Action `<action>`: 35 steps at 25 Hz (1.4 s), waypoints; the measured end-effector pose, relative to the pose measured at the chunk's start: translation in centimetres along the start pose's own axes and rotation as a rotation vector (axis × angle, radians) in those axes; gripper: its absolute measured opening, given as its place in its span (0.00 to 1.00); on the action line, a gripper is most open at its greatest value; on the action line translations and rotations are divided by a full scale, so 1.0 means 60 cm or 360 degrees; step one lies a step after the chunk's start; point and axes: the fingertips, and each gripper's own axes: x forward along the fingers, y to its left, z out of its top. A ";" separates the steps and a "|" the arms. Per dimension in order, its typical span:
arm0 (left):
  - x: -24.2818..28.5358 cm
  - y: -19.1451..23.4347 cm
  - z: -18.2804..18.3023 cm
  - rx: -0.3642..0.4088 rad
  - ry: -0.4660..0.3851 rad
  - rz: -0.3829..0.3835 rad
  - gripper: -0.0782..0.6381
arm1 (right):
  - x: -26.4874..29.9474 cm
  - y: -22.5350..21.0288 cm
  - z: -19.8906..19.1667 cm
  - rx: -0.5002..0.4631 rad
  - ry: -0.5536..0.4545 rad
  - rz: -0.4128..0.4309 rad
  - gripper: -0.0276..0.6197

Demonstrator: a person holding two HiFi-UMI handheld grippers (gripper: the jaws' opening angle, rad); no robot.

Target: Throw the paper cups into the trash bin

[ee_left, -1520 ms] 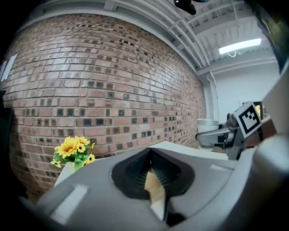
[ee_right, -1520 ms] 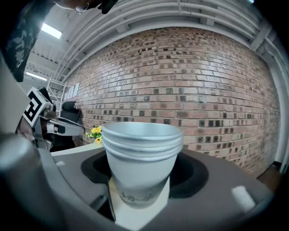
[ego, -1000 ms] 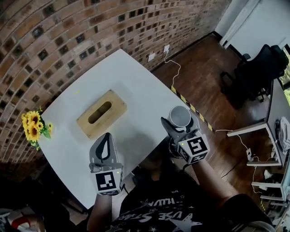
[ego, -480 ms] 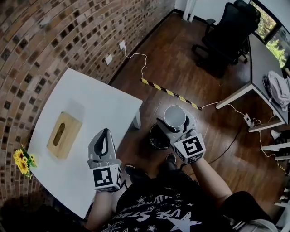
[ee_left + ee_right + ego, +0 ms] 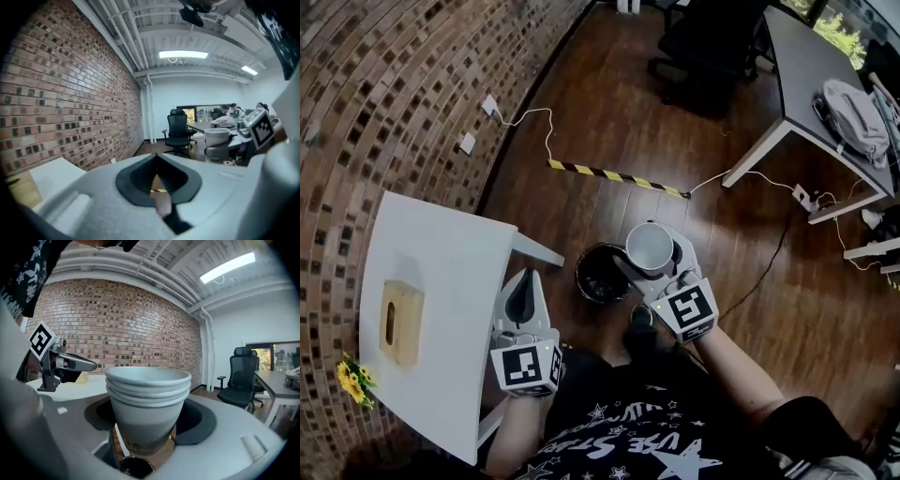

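Right gripper point(image 5: 653, 255): jaws are set wide and clamped on the sides of the paper cups point(image 5: 650, 246), which are held upright with the mouth open upward
Paper cups: in the right gripper view point(image 5: 146, 401) three nested rims are seen, so a stack is held; in the head view only one white mouth is shown
Trash bin point(image 5: 602, 273): a dark round bin is seen on the wooden floor point(image 5: 581, 112), just off the table's right-hand corner; in the head view the cups are held beside its right rim, while in the right gripper view its dark opening point(image 5: 136, 468) is seen straight below the stack
Left gripper point(image 5: 523, 289): jaws are brought together with nothing between them; through their notch in the left gripper view point(image 5: 158, 178) only floor is seen, and the cups point(image 5: 217, 137) appear off to the right
Table point(image 5: 441, 281): a wooden tissue box point(image 5: 400, 322) lies near the tabletop's left edge and sunflowers point(image 5: 352, 380) at its lower-left corner, shown in the head view only
Floor: striped tape point(image 5: 619, 176) is laid beyond the bin
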 end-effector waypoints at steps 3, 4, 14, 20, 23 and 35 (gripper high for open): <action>0.041 -0.063 -0.001 -0.0004 0.0023 -0.0087 0.12 | -0.022 -0.039 -0.014 0.0088 -0.0006 -0.0039 0.56; 0.054 -0.080 0.002 -0.0019 0.0025 -0.0115 0.12 | -0.027 -0.052 -0.021 0.0109 0.0007 -0.0056 0.56; 0.135 -0.093 -0.012 -0.0017 0.0063 -0.0308 0.12 | 0.003 -0.065 -0.027 0.0165 0.0018 -0.0176 0.56; 0.149 -0.074 -0.115 -0.0055 0.0212 -0.0357 0.12 | 0.050 -0.034 -0.110 0.0222 0.0174 -0.0139 0.56; 0.168 -0.068 -0.177 -0.0022 0.0238 -0.0399 0.12 | 0.090 -0.014 -0.168 0.0235 0.0224 -0.0086 0.56; 0.227 -0.056 -0.449 -0.0151 0.0474 -0.0339 0.12 | 0.155 0.043 -0.448 0.0257 0.0533 0.0050 0.57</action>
